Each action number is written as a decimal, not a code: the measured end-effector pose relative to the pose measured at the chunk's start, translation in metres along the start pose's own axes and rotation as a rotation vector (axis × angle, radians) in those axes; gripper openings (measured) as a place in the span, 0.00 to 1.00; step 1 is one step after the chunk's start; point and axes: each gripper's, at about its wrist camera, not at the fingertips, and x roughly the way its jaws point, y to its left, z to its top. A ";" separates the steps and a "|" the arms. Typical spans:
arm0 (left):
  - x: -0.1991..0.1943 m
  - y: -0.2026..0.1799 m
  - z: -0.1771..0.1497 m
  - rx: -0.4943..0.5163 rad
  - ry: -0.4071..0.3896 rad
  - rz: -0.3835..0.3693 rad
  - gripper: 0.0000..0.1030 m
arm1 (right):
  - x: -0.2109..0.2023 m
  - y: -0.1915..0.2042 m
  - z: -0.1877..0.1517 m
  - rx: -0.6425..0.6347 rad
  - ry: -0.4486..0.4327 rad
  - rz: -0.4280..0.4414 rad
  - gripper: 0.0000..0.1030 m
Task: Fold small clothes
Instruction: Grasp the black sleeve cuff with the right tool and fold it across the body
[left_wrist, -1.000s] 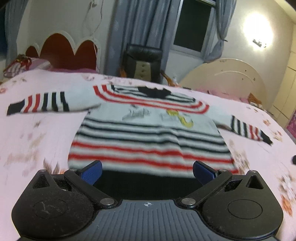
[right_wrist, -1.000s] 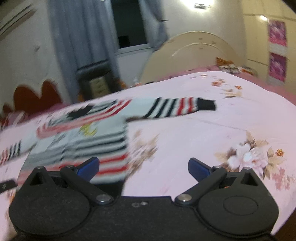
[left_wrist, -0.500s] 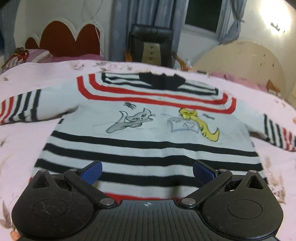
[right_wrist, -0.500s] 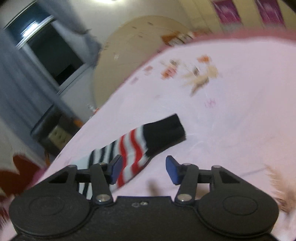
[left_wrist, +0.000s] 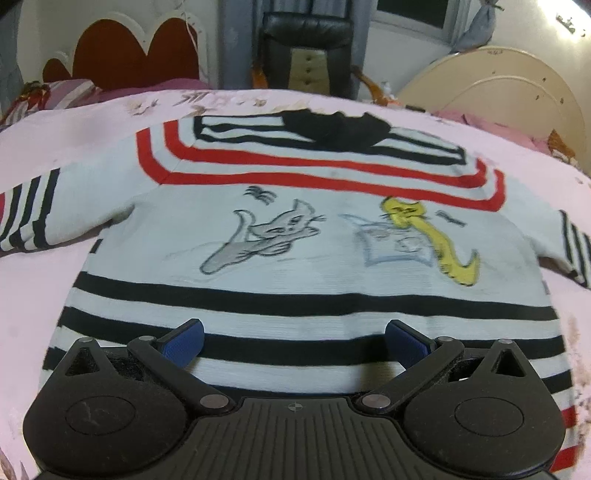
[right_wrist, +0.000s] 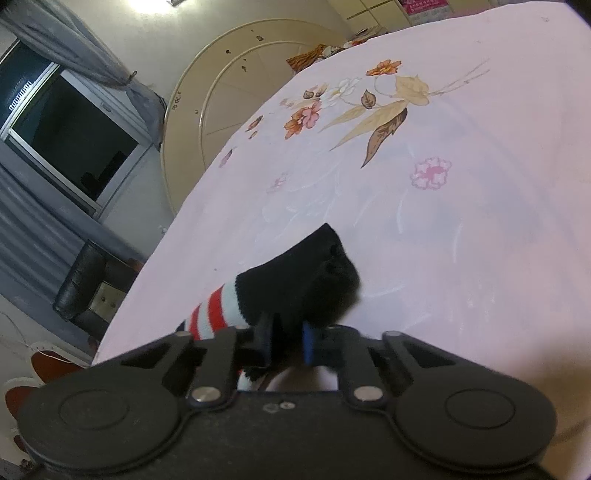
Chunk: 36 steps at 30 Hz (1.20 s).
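Note:
A small striped sweater (left_wrist: 295, 258) with cartoon cats lies flat, front up, on the pink floral bed sheet (left_wrist: 37, 288). Its sleeves spread out to the left (left_wrist: 26, 214) and right (left_wrist: 572, 243). My left gripper (left_wrist: 293, 341) is open and hovers over the sweater's lower body, between the black stripes. In the right wrist view my right gripper (right_wrist: 286, 341) is shut on the black cuff (right_wrist: 306, 280) of the sweater's right sleeve, whose red and white stripes (right_wrist: 214, 314) trail off to the left.
A black chair (left_wrist: 306, 55) and grey curtains stand beyond the bed's far edge. A red scalloped headboard (left_wrist: 129, 55) is at the far left, a cream headboard (left_wrist: 498, 88) at the far right. Open floral sheet (right_wrist: 424, 166) extends right of the cuff.
My left gripper moved forward over the sweater, staying open. My right gripper swung to the right sleeve, narrowed, and closed on the black cuff.

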 end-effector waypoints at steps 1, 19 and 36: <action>0.004 0.003 0.001 -0.004 0.006 0.007 1.00 | 0.000 0.000 0.000 -0.011 -0.001 -0.003 0.09; 0.015 0.095 0.030 -0.110 -0.047 -0.036 1.00 | -0.048 0.210 -0.123 -0.554 0.088 0.319 0.07; -0.002 0.193 0.044 -0.156 -0.117 -0.117 1.00 | -0.022 0.351 -0.328 -0.817 0.396 0.474 0.10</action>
